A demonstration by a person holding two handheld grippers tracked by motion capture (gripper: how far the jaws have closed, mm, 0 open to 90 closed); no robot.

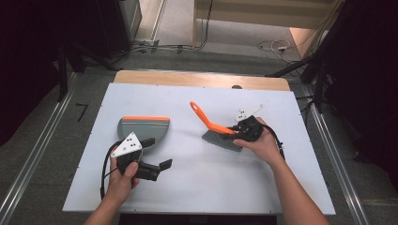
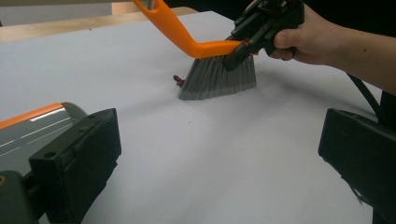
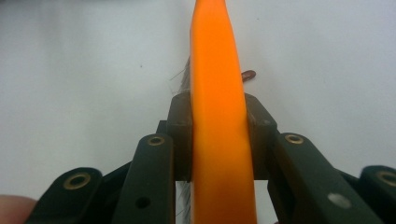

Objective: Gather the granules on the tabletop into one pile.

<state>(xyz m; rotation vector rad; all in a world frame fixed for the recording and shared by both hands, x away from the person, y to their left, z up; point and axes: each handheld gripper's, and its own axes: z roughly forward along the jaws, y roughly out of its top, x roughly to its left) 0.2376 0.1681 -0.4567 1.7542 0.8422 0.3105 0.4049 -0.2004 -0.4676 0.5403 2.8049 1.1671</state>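
A hand brush with an orange handle point(image 1: 202, 116) and grey bristles point(image 1: 221, 139) stands with its bristles on the white table, right of centre. My right gripper point(image 1: 232, 130) is shut on the orange back of the brush point(image 3: 217, 84), one jaw on each side. The left gripper view shows the brush point(image 2: 217, 77) and that right gripper point(image 2: 250, 39) from the side. A small reddish-brown crumb point(image 2: 177, 80) lies by the bristles' edge, also seen as a crumb point(image 3: 248, 74) right of the handle. A grey dustpan point(image 1: 141, 127) with an orange lip lies at left. Just in front of it, my left gripper point(image 1: 157, 153) is open and holds nothing.
The white table top point(image 1: 197, 187) has a wooden strip point(image 1: 202, 78) along its far edge. A black cable point(image 1: 104, 173) loops from the left gripper near the front left edge. Metal floor rails point(image 1: 37, 154) run along both sides of the table.
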